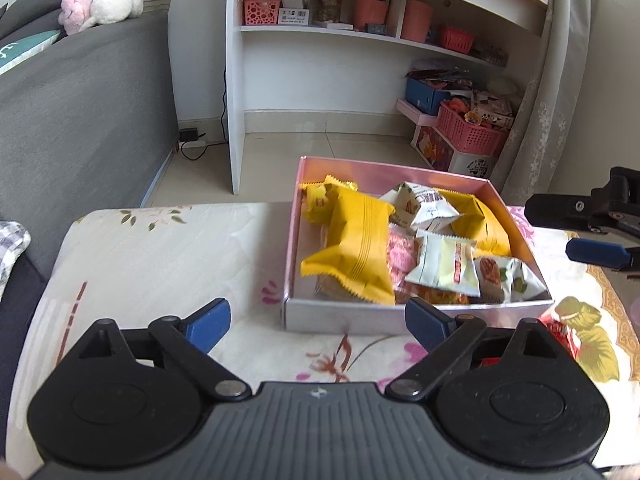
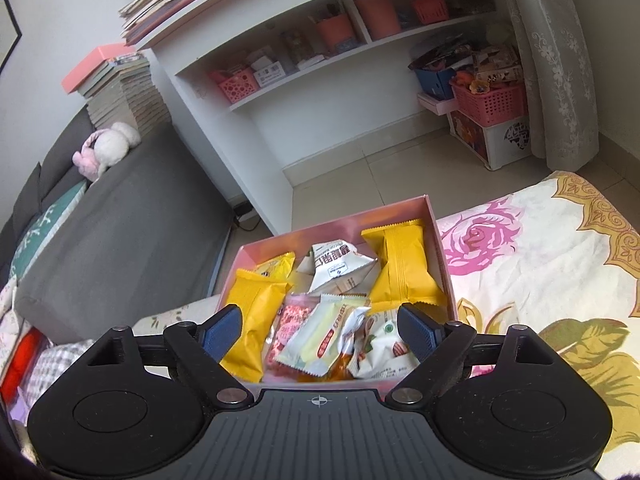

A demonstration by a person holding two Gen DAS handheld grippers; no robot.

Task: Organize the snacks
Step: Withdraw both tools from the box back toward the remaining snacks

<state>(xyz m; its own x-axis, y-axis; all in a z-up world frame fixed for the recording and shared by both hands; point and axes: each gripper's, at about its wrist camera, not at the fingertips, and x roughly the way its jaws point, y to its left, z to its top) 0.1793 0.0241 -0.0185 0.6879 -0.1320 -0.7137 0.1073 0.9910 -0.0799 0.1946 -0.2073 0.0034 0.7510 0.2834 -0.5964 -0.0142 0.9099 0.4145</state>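
The snacks are small sealed packets: two large yellow crimped-edge wrappers [image 1: 358,254], white packets with printed labels [image 2: 334,266], a pale green-white one [image 1: 444,266] and a pink dotted one [image 2: 290,320], all lying loosely piled inside a shallow pink rectangular cardboard box [image 1: 340,318] on the worktop covered with a floral cloth [image 1: 160,256]. The left gripper [image 1: 318,318] hovers just before the box's near wall with its blue fingers [image 1: 210,320] wide apart and empty. The right gripper [image 2: 318,334] is above the near end of the box, its fingers also wide apart, holding nothing.
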